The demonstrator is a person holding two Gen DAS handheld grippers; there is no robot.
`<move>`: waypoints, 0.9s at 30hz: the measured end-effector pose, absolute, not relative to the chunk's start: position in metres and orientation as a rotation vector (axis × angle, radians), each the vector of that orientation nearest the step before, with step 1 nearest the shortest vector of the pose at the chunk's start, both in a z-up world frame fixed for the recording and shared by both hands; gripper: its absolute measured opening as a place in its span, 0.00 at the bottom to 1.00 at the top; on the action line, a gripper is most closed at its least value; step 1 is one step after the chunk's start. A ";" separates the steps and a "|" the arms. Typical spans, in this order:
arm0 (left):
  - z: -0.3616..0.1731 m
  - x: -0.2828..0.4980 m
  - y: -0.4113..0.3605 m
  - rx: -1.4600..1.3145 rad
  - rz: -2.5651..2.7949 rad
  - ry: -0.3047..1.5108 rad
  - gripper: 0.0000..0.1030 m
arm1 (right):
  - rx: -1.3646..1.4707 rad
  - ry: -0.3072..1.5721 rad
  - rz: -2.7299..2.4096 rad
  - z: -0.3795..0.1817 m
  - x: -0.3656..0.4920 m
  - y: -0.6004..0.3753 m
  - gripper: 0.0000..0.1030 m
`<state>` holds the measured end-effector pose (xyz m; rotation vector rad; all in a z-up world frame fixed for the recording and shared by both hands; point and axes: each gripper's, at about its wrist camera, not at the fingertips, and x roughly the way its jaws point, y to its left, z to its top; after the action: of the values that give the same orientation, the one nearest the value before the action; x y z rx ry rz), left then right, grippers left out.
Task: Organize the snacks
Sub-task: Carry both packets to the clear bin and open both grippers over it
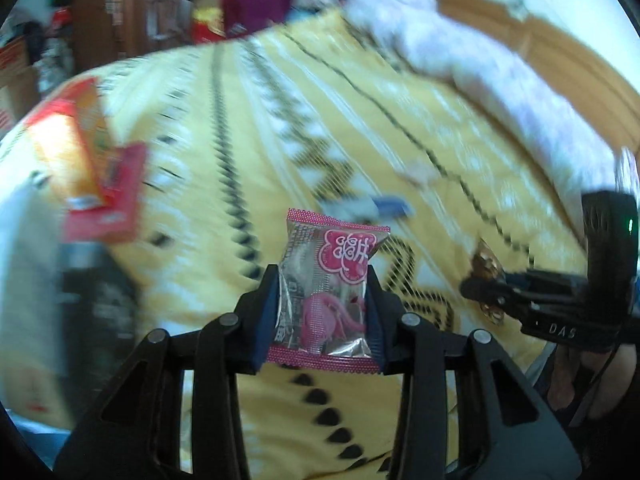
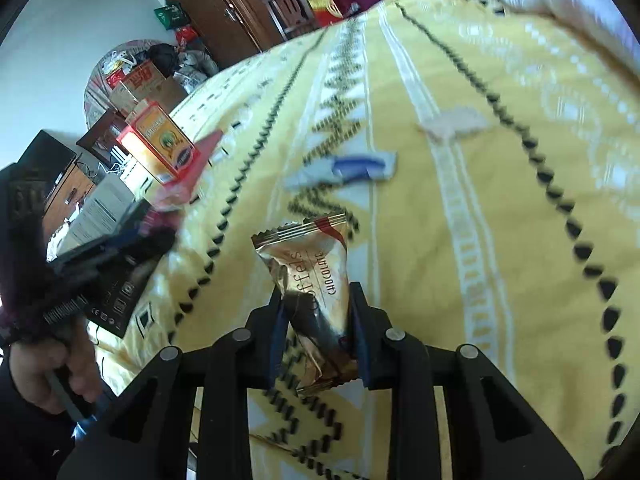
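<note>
Crinkly pink foil packet (image 1: pixel 328 292); glossy gold wrapper (image 2: pixel 316 292)

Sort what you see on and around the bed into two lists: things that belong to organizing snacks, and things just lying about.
Job:
pink snack packet in left claw
gold chocolate packet in right claw
blue-and-white packet
orange-red box

Lying about:
yellow bedspread
black box

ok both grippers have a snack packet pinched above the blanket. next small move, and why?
Probably carry both toward the orange box at the blanket's edge. The left gripper is shut on the pink packet, the right gripper on the gold chocolate packet, and both hang off the blanket.
</note>
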<state>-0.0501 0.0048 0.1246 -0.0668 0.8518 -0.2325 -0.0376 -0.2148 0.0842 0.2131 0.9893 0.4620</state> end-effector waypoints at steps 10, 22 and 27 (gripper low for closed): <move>0.220 -0.104 0.141 -0.118 0.085 0.657 0.39 | 0.097 0.788 0.576 0.197 -0.028 -0.131 0.30; 0.247 -0.185 0.289 -0.204 0.457 0.577 0.39 | -0.037 0.668 0.927 0.287 -0.055 0.086 0.30; 0.239 -0.201 0.317 -0.250 0.506 0.577 0.39 | -0.096 0.687 1.053 0.295 -0.075 0.170 0.30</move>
<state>-0.2011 0.3169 0.2387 -0.2503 0.5771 0.5062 -0.0748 0.1702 0.2952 -0.0957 0.6871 1.0535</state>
